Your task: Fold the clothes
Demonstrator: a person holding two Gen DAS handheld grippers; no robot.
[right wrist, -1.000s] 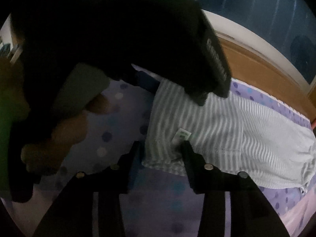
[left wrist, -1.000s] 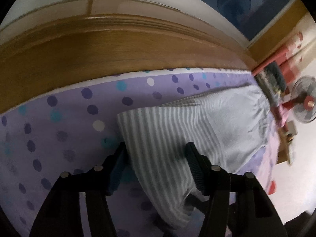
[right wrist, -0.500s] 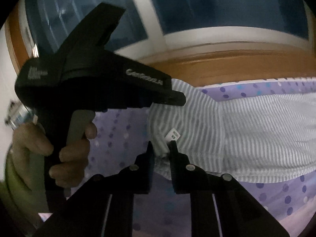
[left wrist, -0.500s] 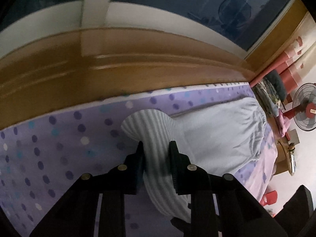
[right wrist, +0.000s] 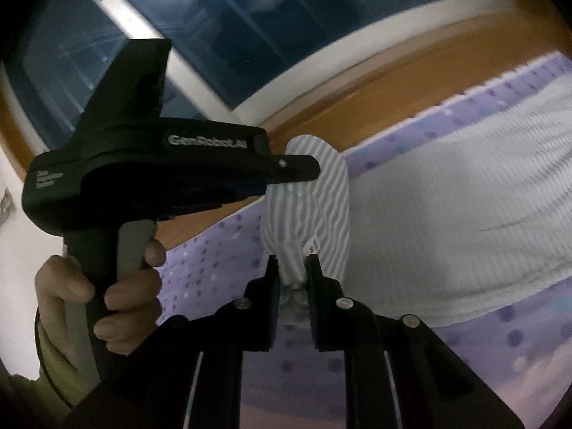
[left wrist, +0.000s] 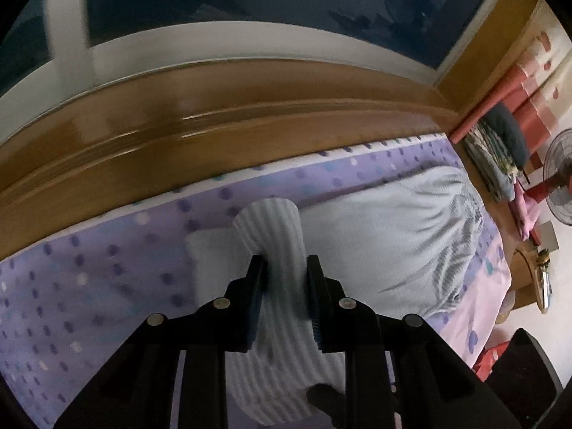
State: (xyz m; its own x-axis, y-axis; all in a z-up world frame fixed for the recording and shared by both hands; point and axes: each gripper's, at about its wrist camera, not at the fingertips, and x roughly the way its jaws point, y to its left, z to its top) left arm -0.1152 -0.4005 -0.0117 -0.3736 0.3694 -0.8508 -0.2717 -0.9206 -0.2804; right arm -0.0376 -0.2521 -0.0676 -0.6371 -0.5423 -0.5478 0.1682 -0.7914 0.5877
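Note:
A grey-and-white striped garment [left wrist: 375, 236] lies spread on a purple polka-dot bedsheet [left wrist: 89, 279]. My left gripper [left wrist: 284, 262] is shut on one bunched end of it, lifted off the sheet. In the right wrist view my right gripper [right wrist: 291, 262] is shut on the neighbouring edge of the striped garment [right wrist: 447, 221], by its white label [right wrist: 312, 246]. The left gripper [right wrist: 311, 171] shows there too, held by a hand [right wrist: 118, 286], clamped on the raised fold.
A wooden bed frame [left wrist: 214, 136] runs along the far side under a dark window [left wrist: 250, 3]. To the right stand a fan [left wrist: 561, 186], a pile of clothes [left wrist: 497, 153] and a small wooden table [left wrist: 529, 279].
Both grippers went from open around the garment's edge to shut on it, then lifted that end off the bed. The right gripper's view rolled and tipped up.

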